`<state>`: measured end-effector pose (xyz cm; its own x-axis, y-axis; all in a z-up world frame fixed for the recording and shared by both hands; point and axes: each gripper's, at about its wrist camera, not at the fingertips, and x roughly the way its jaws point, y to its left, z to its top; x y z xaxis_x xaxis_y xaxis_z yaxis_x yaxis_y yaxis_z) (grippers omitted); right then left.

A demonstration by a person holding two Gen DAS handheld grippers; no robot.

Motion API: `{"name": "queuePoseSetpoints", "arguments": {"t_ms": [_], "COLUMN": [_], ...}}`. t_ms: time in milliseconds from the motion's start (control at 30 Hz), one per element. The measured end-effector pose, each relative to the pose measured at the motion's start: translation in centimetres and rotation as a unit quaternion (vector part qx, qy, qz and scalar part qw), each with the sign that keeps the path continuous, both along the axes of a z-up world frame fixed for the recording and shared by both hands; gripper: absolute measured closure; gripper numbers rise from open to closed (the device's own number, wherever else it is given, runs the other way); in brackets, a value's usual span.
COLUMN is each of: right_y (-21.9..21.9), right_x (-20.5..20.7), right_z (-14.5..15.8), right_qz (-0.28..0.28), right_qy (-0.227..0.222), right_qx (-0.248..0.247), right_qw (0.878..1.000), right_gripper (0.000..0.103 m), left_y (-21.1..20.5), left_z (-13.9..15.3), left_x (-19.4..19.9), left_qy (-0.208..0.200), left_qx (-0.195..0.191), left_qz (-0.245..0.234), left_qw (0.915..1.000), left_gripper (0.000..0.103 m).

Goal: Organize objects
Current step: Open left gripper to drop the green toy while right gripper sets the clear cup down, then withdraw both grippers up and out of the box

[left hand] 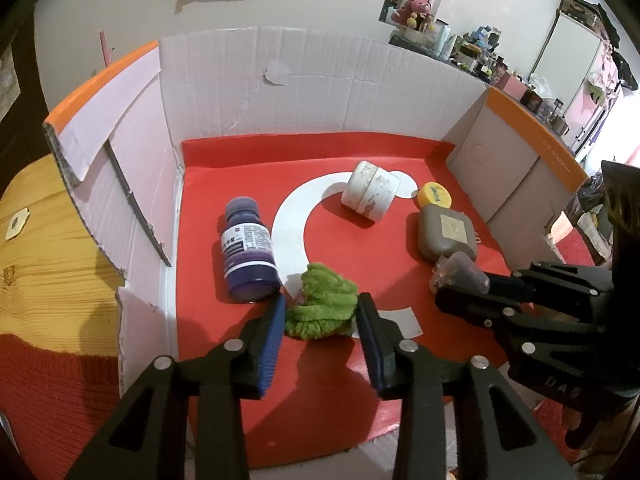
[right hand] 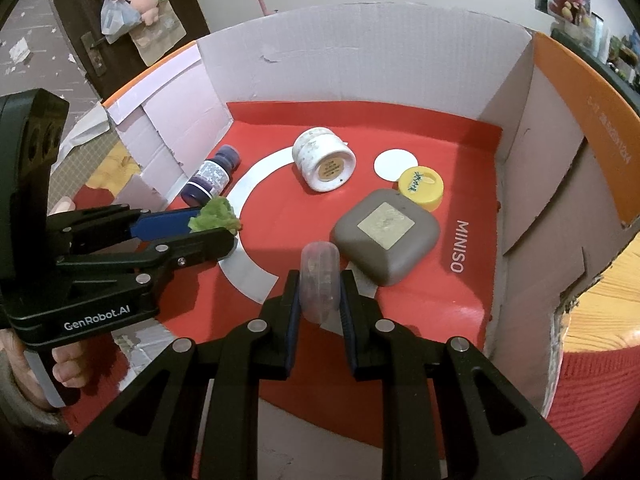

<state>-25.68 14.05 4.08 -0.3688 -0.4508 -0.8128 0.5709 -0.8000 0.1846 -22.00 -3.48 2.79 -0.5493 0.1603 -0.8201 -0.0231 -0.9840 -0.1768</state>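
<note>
In the box [right hand: 360, 64], the bottle [right hand: 210, 174] lies left of the jar [right hand: 324, 158], the cap [right hand: 421, 185] right of it.

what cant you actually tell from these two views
- Purple bottle: label text too small to read in either view; in the right wrist view the green fuzzy item covers its base.
- Clear capsule: contents blurred behind cloudy plastic, lower end hidden by the right gripper.
- Green fuzzy item: what it is stays unclear; the left gripper fingers flank it.
- Grey case: centre sticker print too faint.
</note>
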Motion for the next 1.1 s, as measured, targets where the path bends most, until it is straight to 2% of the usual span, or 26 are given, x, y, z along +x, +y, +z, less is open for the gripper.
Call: {"name": "queuePoseSetpoints", "arguments": {"t_ms": [33,267,367,400,433,633,867,1100], "right_y": [0.0,0.2,0.2,0.2,0.2,0.1,0.1,0.3], "right_x": [0.1,0.4,0.5,0.6,0.7,1.0,1.5,1.8], "right_z": [0.0,0.0,0.1,0.2,0.2,0.4,0.6,0.6], "right_qz": [0.0,0.003,0.004,0.003,0.003,0.004,0.003,0.001], "right_qy": [0.001,0.001,0.003,0.005,0.008,0.009,0.011,0.014], "right_qx": [0.0,-0.003,-0.004,-0.004,-0.003,-0.001,-0.003,-0.004], "right_qw": [1.0,1.0,1.0,1.0,1.0,1.0,1.0,1.0], "right_gripper": [0.085,0.079,0.064,0.05,0.043,0.043,0.043,0.043], "left_y": [0.0,0.0,0.1,0.2,0.2,0.2,0.5,0.6], "left_z": [0.0,0.2,0.2,0.2,0.2,0.3,0.5,0.7], "left_x": [0.0,0.2,0.2,0.3,0.3,0.4,0.7,0.8], "left_qy": [0.0,0.002,0.003,0.003,0.003,0.004,0.01,0.012], "left_qx": [0.002,-0.001,-0.002,-0.002,-0.003,-0.004,-0.008,-0.01], "left_qz": [0.001,0.001,0.001,0.001,0.001,0.002,0.001,0.002], "left_qw": [1.0,1.0,1.0,1.0,1.0,1.0,0.9999,0.9999], "left_gripper": [0.058,0.053,0.052,0.052,0.052,0.052,0.045,0.045]}}
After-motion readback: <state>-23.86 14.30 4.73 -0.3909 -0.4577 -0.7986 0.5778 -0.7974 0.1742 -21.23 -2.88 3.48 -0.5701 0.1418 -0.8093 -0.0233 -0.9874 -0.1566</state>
